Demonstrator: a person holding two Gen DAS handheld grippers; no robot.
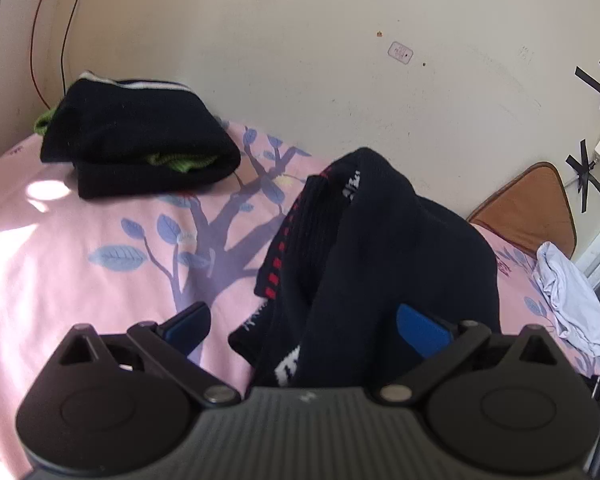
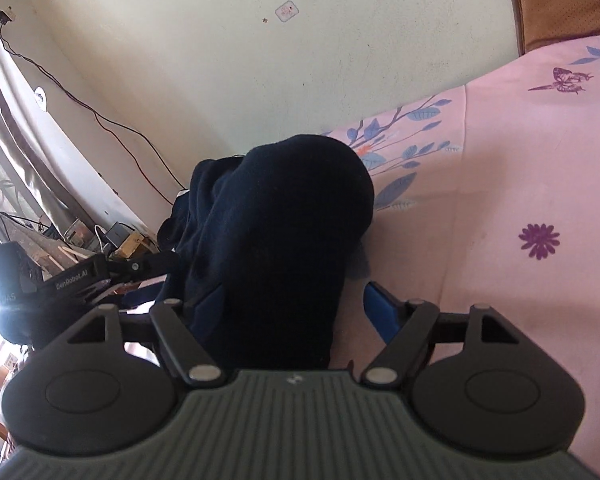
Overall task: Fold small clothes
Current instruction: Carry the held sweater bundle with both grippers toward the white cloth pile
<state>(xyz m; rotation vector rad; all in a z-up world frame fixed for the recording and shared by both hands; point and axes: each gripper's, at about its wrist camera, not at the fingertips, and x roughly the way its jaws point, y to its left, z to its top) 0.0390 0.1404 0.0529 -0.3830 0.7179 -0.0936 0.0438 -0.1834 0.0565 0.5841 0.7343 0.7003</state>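
1. Left hand-held gripper (image 1: 304, 326): its two blue fingers (image 1: 422, 330) stand wide apart. The dark sock (image 1: 380, 260) lies between them, clamped by neither.
2. Right hand-held gripper (image 2: 276, 312): one blue finger (image 2: 380, 316) shows at the right; the other is hidden behind dark cloth. Cannot tell whether it grips.
3. Task item: the dark sock, with a red dashed stripe and white lettering, humps up in a loose mound on the bed (image 1: 80, 280), reaching back to the gripper body. In the right view it (image 2: 284, 220) fills the centre as a dark bulge near the bed edge.
4. One folded stack (image 1: 140, 148) of dark cloth with green showing inside sits at the bed's far left, well apart from the sock.
5. One pale crumpled garment (image 1: 572, 300) lies at the right edge of the bed.
6. One brown cushion (image 1: 528, 208) leans against the wall behind it.
7. Bed sheet: pink, with blue leaves and a purple tree print.
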